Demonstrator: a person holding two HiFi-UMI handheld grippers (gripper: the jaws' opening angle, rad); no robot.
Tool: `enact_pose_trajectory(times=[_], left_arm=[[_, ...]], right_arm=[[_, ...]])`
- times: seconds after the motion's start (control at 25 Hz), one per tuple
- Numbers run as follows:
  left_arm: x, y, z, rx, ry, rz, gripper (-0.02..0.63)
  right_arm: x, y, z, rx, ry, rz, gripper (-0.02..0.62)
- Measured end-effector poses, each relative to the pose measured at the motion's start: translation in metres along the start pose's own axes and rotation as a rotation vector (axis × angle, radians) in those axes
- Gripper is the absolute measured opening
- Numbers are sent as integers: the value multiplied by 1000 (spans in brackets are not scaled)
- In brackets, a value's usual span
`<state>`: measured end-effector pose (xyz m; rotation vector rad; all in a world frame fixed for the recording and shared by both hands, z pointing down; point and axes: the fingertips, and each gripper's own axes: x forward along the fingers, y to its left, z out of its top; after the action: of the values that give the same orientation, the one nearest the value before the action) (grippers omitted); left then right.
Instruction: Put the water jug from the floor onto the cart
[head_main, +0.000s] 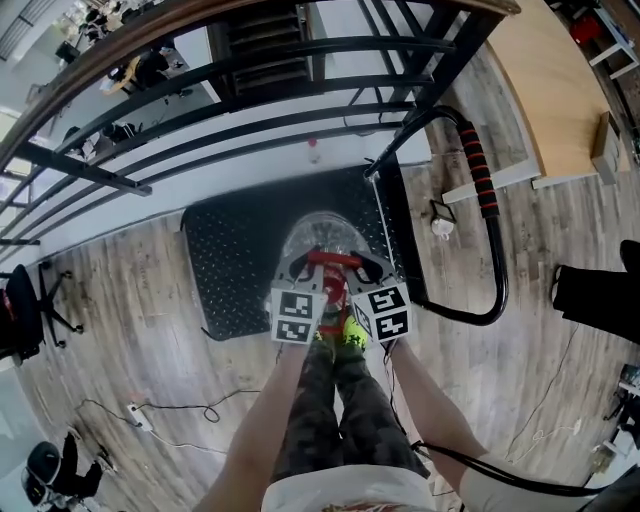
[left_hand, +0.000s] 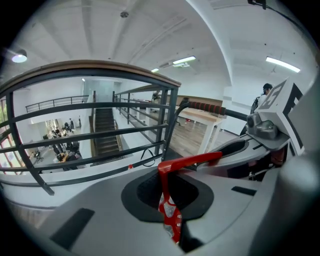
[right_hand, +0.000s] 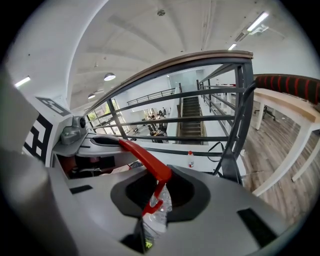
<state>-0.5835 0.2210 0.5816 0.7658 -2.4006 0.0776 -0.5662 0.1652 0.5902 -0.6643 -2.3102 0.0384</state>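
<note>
Water jug over cart, handle between left tongs and right tongs, railing behind cart

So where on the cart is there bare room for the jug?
Bare: the cart deck left of the jug, and the far strip beyond it. Crowded: the right side, between the jug and the push bar.

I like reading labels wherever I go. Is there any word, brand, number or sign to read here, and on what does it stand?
No text here can be read.
Marker cubes: black-and-white square patterns only, no letters.
Small bottle by the railing: label too small to read.
Water jug: no label shows.
</note>
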Motion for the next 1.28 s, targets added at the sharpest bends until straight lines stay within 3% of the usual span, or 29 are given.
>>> enact_pose_trajectory(times=[0.64,0.88,1.28], left_arm=[[58,40,11,23,0,-18,14],[67,43,12,24,-13,-60,15],[72,49,16,22,-16,-62,31]], right_arm=[[58,-33,20,38,-45,-24,63],[68,-45,28,58,-71,-34,63],[80,-58,36,68,-89,-67,63]])
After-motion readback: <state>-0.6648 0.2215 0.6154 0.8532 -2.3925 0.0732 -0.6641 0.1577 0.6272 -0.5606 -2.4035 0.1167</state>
